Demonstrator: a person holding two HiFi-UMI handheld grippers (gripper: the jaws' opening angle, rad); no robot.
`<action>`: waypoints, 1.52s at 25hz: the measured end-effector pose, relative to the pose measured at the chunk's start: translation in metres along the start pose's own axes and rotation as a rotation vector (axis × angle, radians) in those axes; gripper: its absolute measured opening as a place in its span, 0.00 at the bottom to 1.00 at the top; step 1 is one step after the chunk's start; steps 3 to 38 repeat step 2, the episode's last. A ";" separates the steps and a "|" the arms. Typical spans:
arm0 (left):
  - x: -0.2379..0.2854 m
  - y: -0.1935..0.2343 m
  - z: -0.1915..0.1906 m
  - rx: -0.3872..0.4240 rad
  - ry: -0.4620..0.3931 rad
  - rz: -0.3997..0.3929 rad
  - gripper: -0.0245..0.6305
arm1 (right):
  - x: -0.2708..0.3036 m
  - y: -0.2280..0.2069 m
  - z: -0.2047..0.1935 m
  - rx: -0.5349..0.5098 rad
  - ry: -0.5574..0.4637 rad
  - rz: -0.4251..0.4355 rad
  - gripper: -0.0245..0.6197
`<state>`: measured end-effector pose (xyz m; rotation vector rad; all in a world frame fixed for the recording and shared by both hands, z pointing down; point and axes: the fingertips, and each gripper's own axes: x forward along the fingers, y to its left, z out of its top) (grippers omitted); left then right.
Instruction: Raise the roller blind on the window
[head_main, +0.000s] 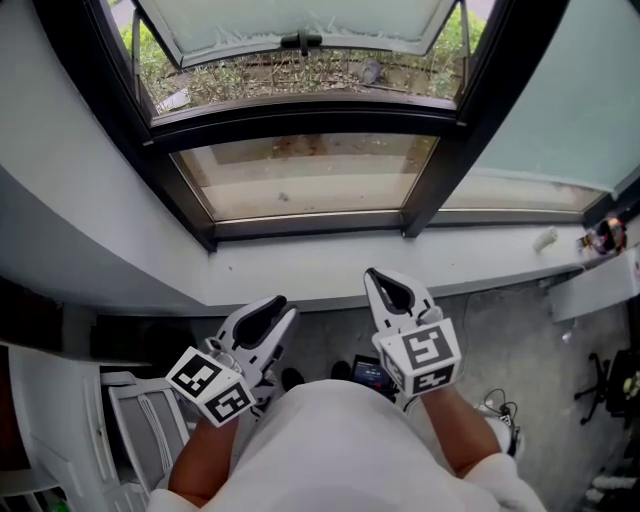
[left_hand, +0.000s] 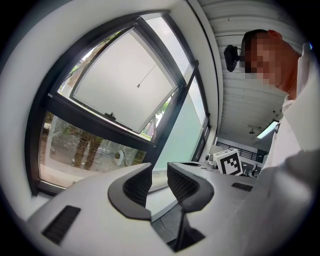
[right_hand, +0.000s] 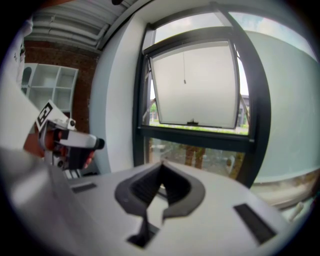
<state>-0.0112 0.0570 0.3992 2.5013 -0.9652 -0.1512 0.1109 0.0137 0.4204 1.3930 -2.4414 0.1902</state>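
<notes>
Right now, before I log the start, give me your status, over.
Left gripper open, empty. Right gripper shut, empty. Roller blind down at right, untouched. Nothing in the way.

Office-like room with white shelves (right_hand: 47, 85), brick wall (right_hand: 65, 56)

Left hand-held gripper (head_main: 273, 308) parted, empty; right hand-held gripper (head_main: 377, 277) closed.

Pale teal roller blind (head_main: 562, 100), lowered
</notes>
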 end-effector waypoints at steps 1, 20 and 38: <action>0.001 0.000 0.001 0.002 -0.002 0.000 0.21 | 0.001 0.000 0.001 -0.003 -0.002 0.000 0.07; 0.001 0.001 0.002 0.004 -0.004 0.000 0.21 | 0.002 -0.001 0.002 -0.005 -0.003 0.000 0.07; 0.001 0.001 0.002 0.004 -0.004 0.000 0.21 | 0.002 -0.001 0.002 -0.005 -0.003 0.000 0.07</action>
